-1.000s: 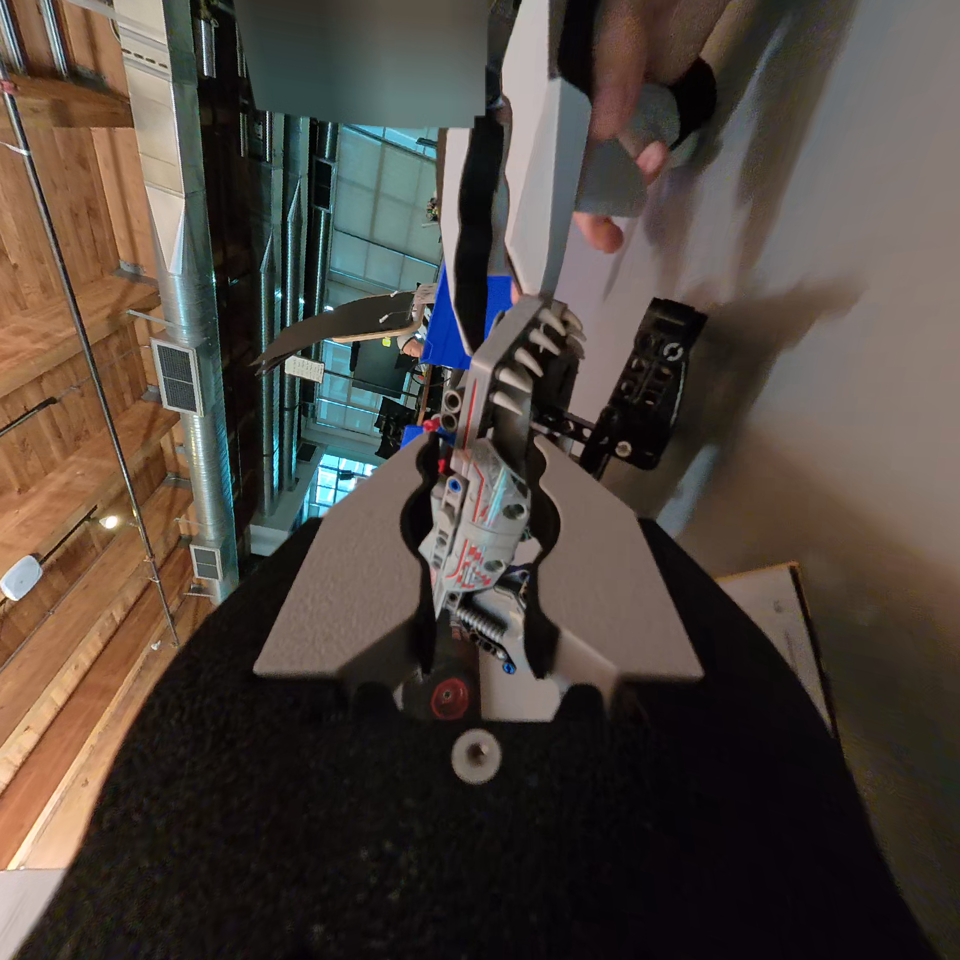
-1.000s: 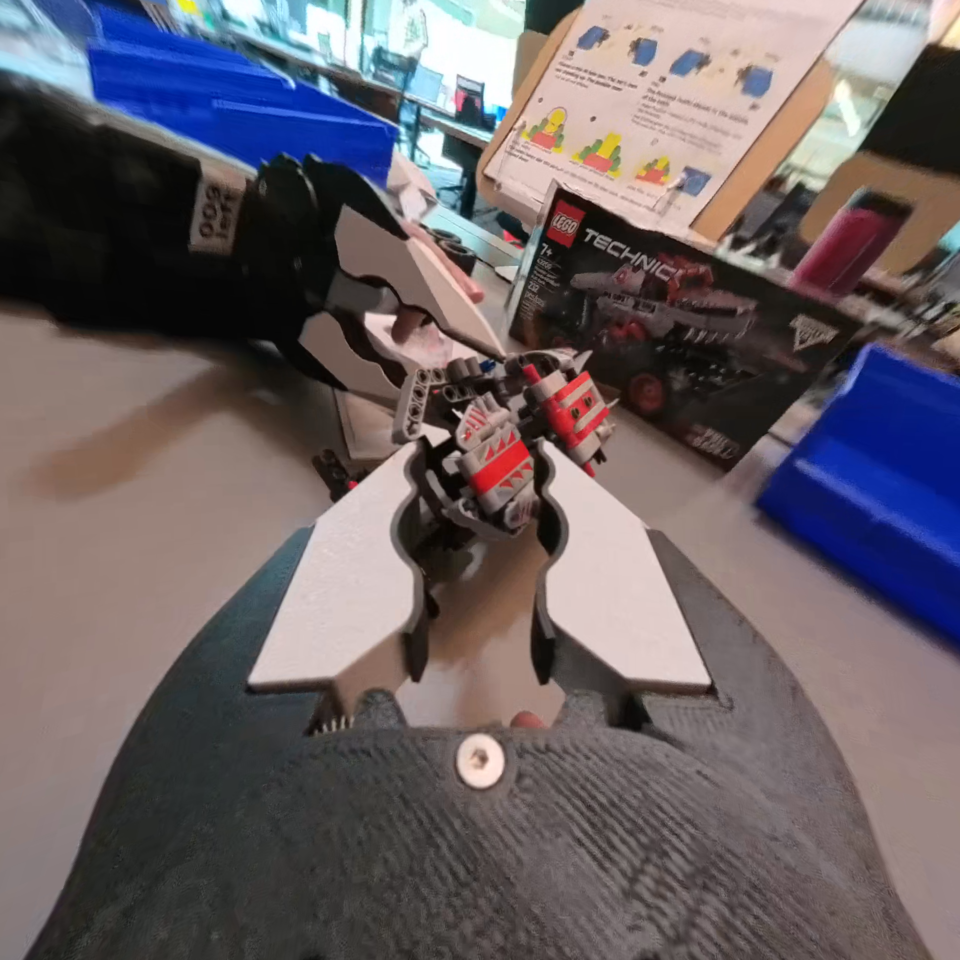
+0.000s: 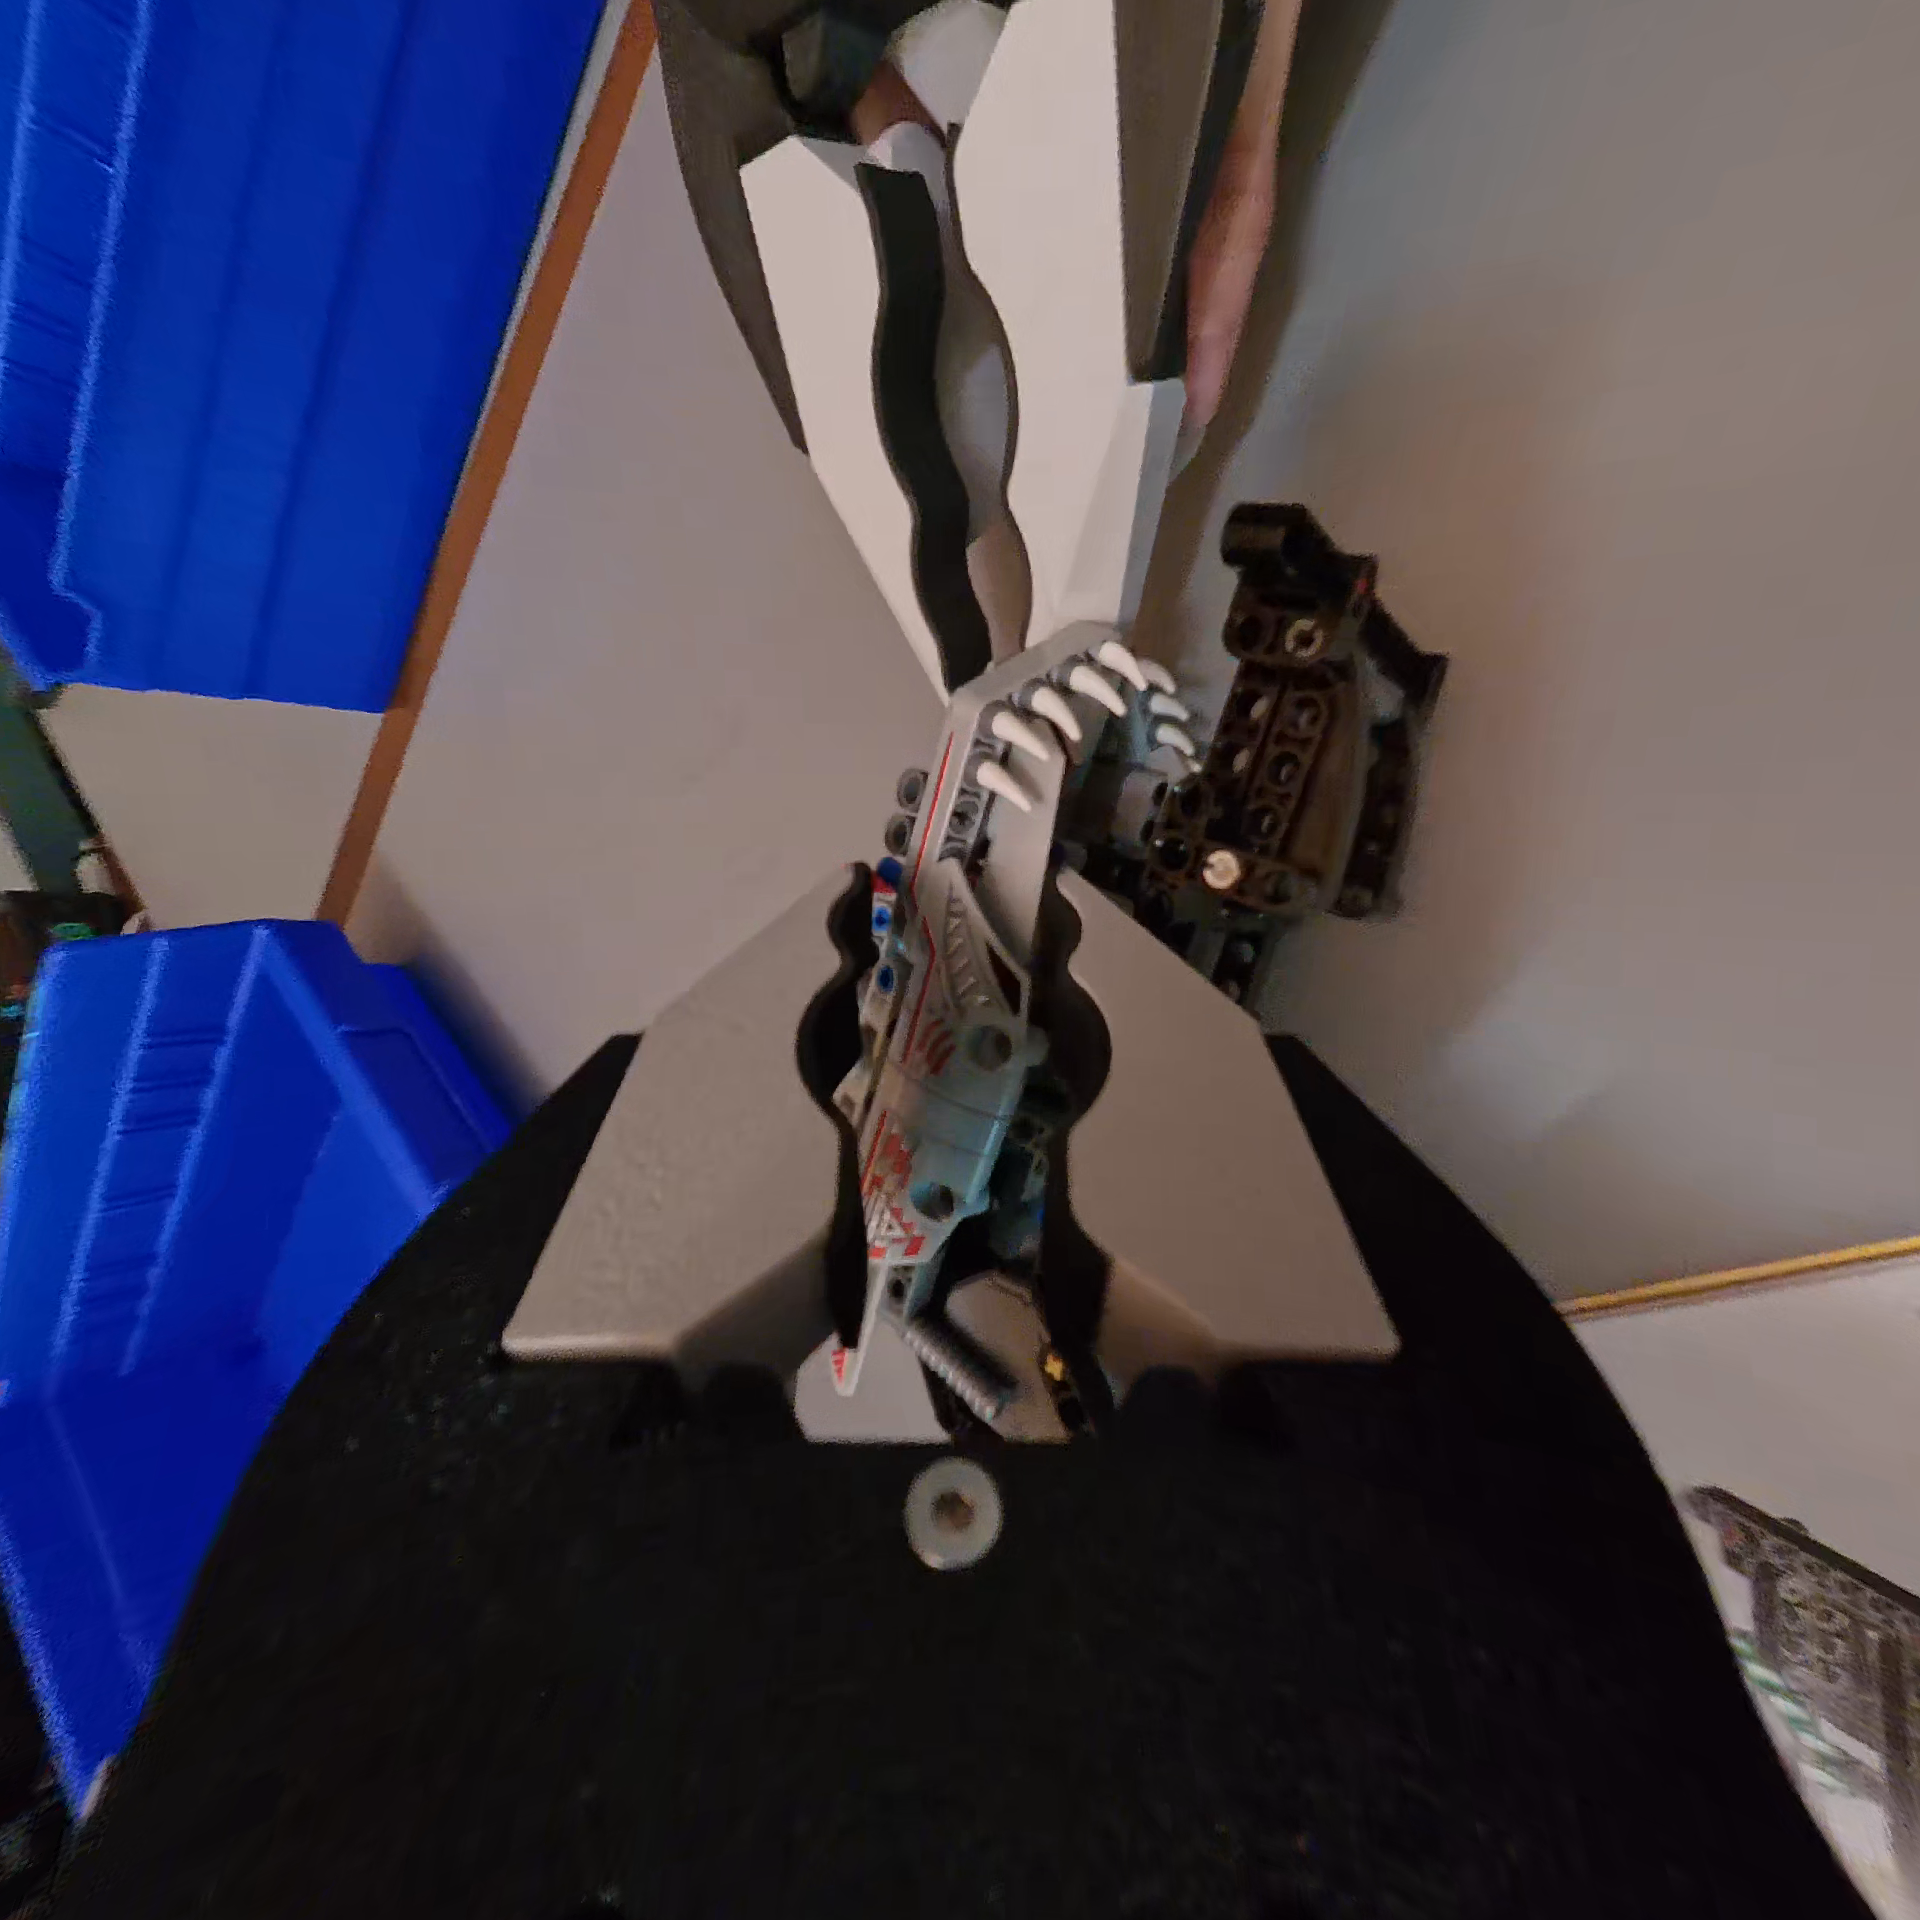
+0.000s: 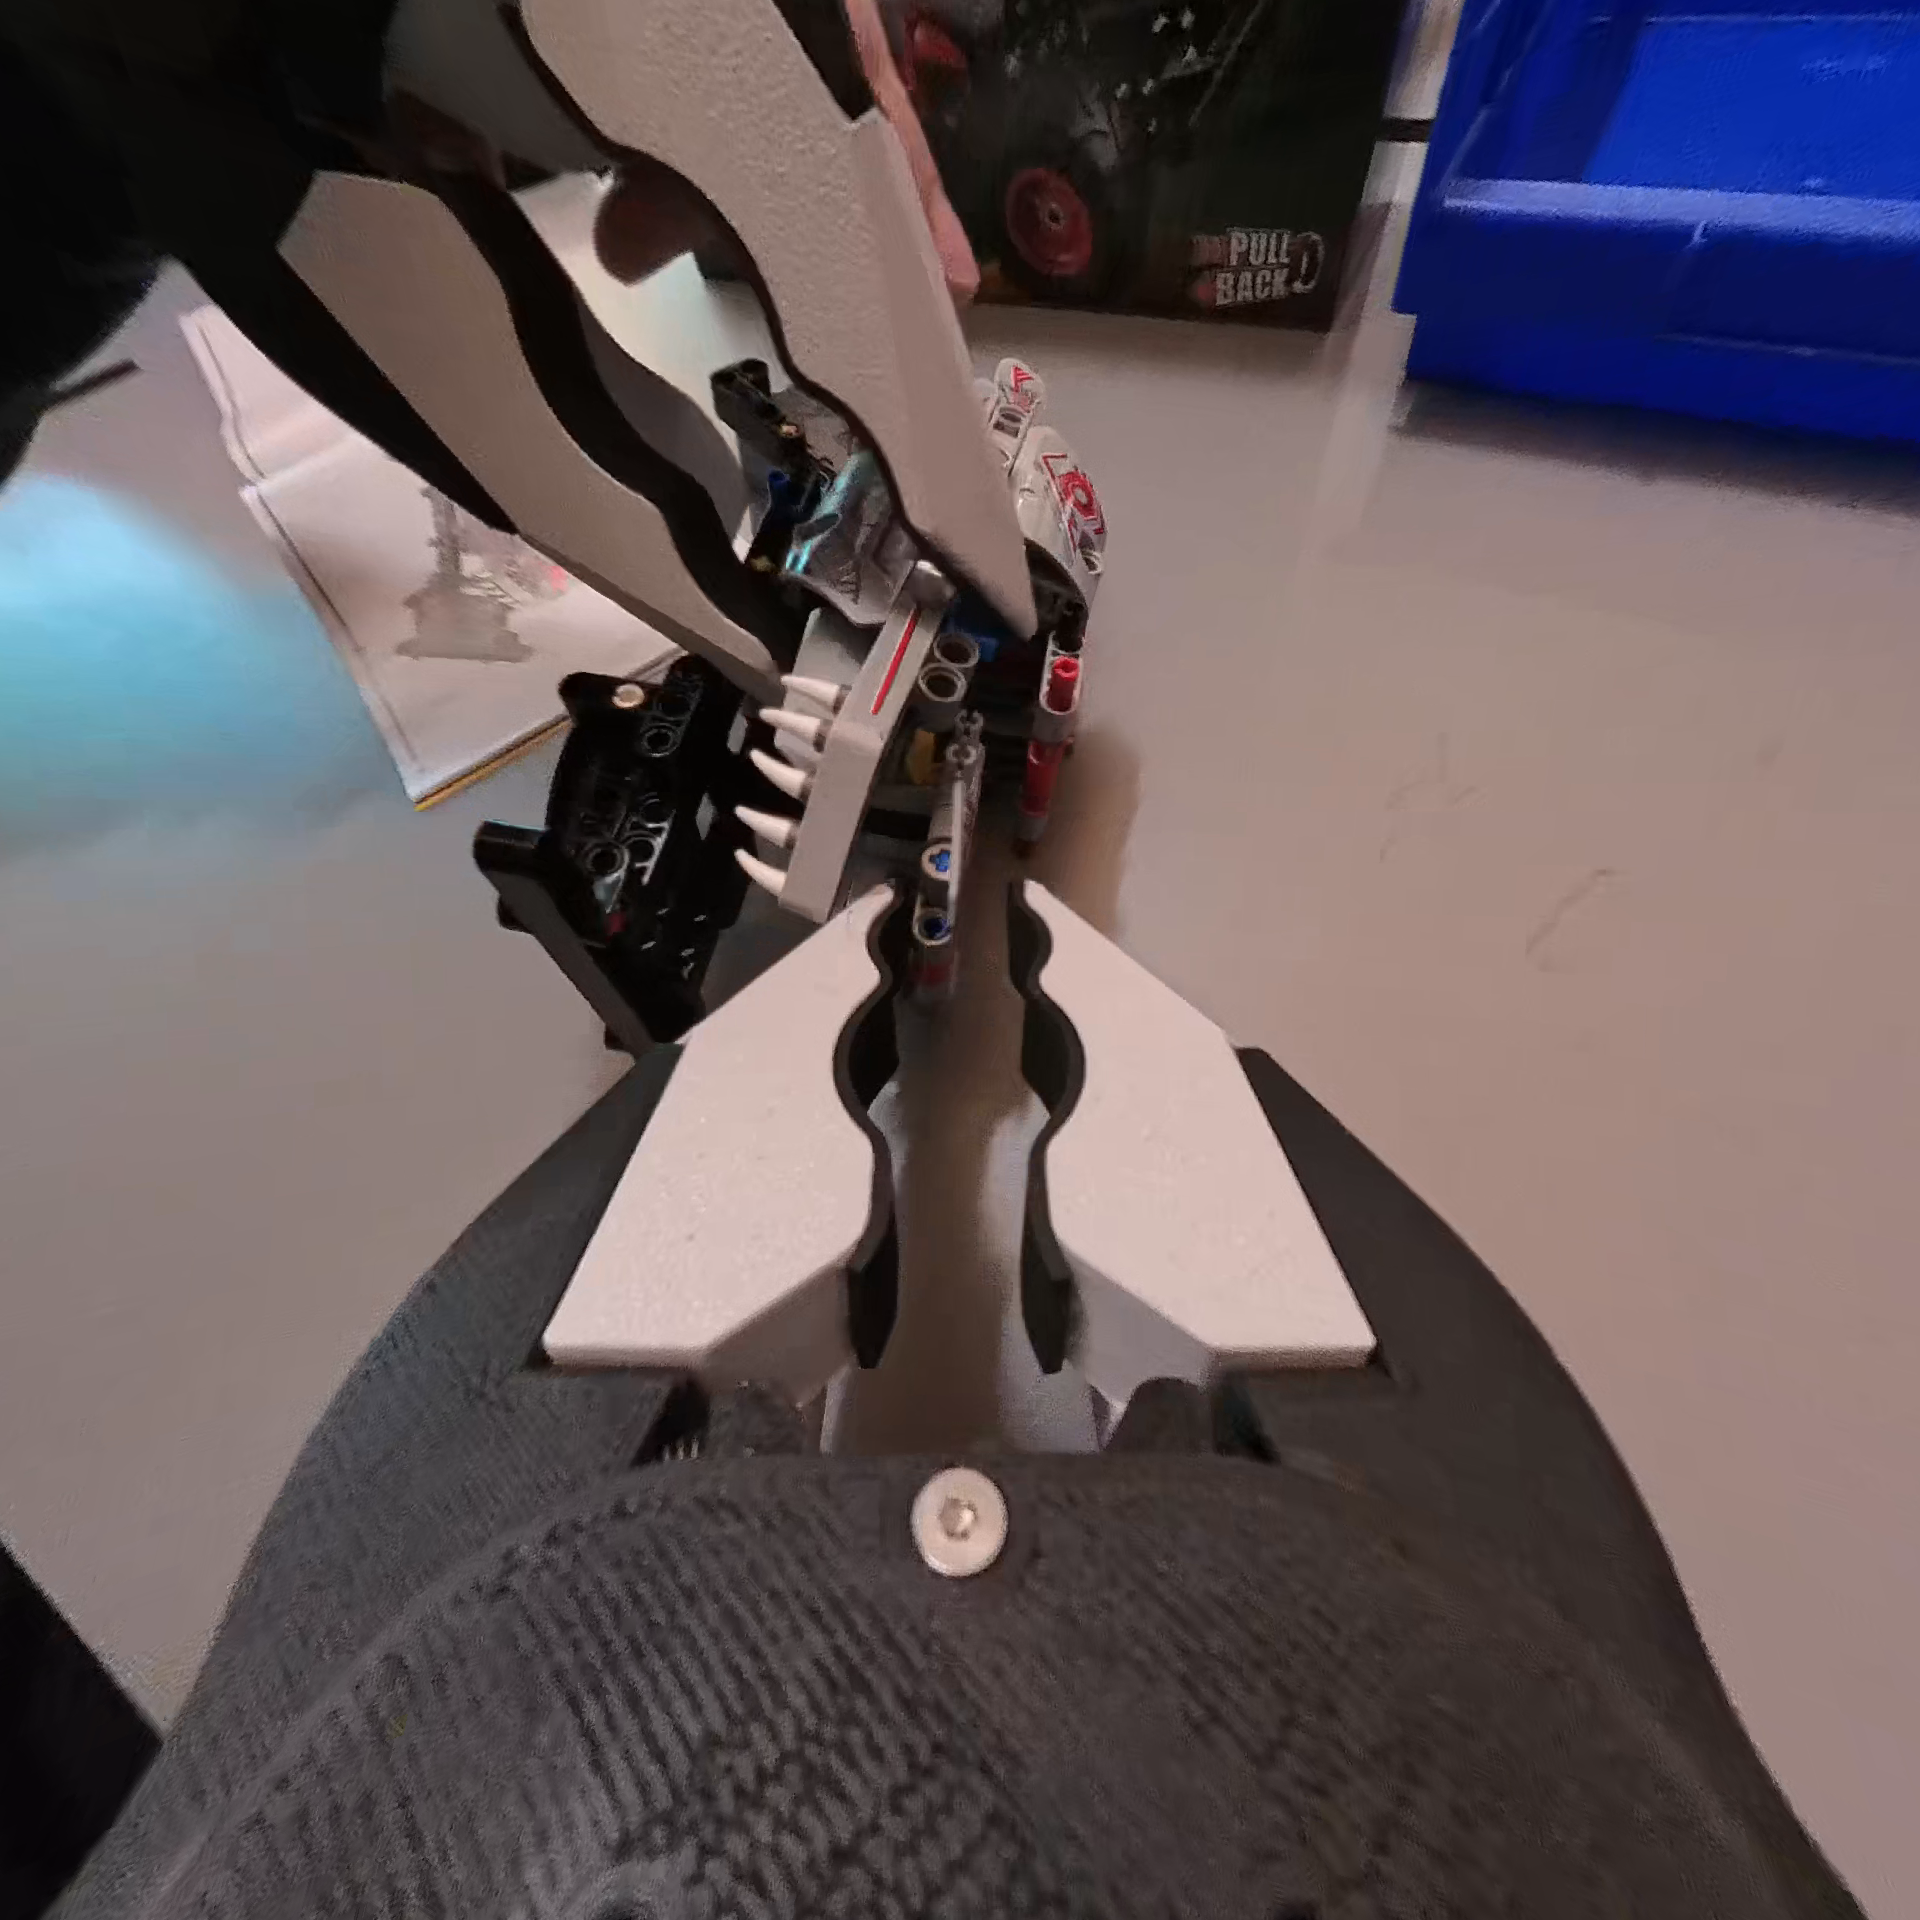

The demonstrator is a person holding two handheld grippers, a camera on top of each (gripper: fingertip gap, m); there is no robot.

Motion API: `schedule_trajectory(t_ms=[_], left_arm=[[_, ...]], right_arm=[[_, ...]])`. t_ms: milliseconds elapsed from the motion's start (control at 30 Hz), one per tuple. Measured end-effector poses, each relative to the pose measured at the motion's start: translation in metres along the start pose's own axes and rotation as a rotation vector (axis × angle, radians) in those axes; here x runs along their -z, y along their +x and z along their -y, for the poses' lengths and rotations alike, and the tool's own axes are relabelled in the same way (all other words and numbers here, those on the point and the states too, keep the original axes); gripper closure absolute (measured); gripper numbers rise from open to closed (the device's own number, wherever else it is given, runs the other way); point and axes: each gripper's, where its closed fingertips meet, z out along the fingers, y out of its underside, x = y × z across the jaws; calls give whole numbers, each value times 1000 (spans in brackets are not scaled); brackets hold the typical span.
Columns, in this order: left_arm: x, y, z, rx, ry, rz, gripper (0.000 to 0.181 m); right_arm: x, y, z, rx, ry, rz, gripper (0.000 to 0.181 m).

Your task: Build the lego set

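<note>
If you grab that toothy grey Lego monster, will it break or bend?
Probably stiff: the Lego monster juts straight out of the left tongs without sagging. Its small white teeth stick out, so a knock might pop them off.

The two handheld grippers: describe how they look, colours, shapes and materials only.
Both match. The left gripper has two flat, light grey wedge-shaped fingers whose inner edges carry wavy black pads, on a black grainy body with a silver screw at its centre. The right gripper has the same grey fingers and black pads, on a dark grey ridged body with a similar screw.
</note>
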Motion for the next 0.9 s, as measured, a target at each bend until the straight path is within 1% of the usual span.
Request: schedule_trajectory(t_ms=[33,133,267,300,400,467,533,633,900], left_arm=[[0,-2,-1,-18,-6,30,151],[4,-8,-4,-80,-45,88,147],[7,-5,2,-109,-29,62,149],[6,-5,0,-126,-44,60,153],[1,-5,-2,-151,-82,44,156],[1,-8,0,-108,-86,30,157],[2,-13,1,-26,-75,14,158],[0,-11,1,108,-64,-62,159],[5,-10,1,206,-28,-102,158]], right_arm=[[-1,-1,0,19,-5,-2,173],[-4,3,1,40,-9,-22,175],[-4,3,1,-6,-9,14,176],[-4,3,1,-11,-9,18,176],[-5,3,1,-30,-12,34,176],[-5,3,1,-48,-12,52,176],[-5,3,1,-55,-13,66,175],[-5,3,1,-58,-15,75,176],[-5,4,2,-86,-13,93,176]])
